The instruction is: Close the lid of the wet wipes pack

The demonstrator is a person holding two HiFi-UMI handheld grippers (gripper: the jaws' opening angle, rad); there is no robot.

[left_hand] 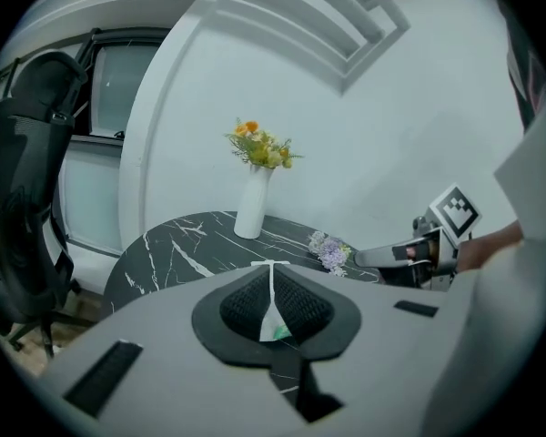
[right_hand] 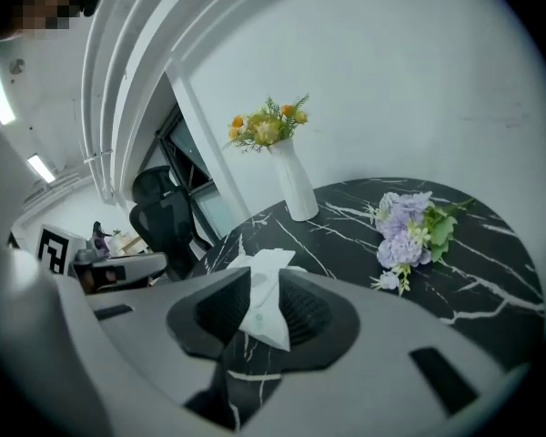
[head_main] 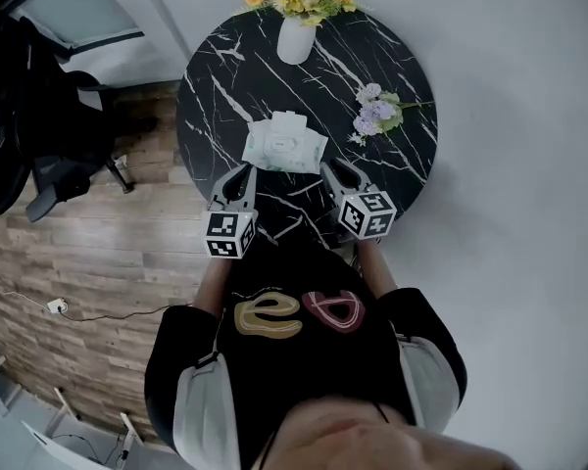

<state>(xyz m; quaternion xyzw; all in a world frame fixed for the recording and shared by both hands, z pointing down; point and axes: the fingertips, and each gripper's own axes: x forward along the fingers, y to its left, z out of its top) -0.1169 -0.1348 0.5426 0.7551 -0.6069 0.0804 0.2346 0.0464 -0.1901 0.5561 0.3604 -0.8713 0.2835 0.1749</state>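
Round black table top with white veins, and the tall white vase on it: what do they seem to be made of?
The round black table top looks like smooth marble or a marble-print laminate: irregular white veins. The tall white vase looks like matte ceramic, perhaps plastic: smooth, opaque, without glare.

1 round black marble counter [head_main: 216, 96]. On it: 1 wet wipes pack [head_main: 284, 147], 1 white vase [head_main: 296, 41] of yellow-orange flowers at the far edge, 1 loose purple flower bunch [head_main: 377, 113] on the right. 2 claws: left claw [head_main: 237, 174], right claw [head_main: 335, 170], 1 marker cube each. 1 black office chair [head_main: 39, 135], left of the counter. 1 person [head_main: 294, 360].
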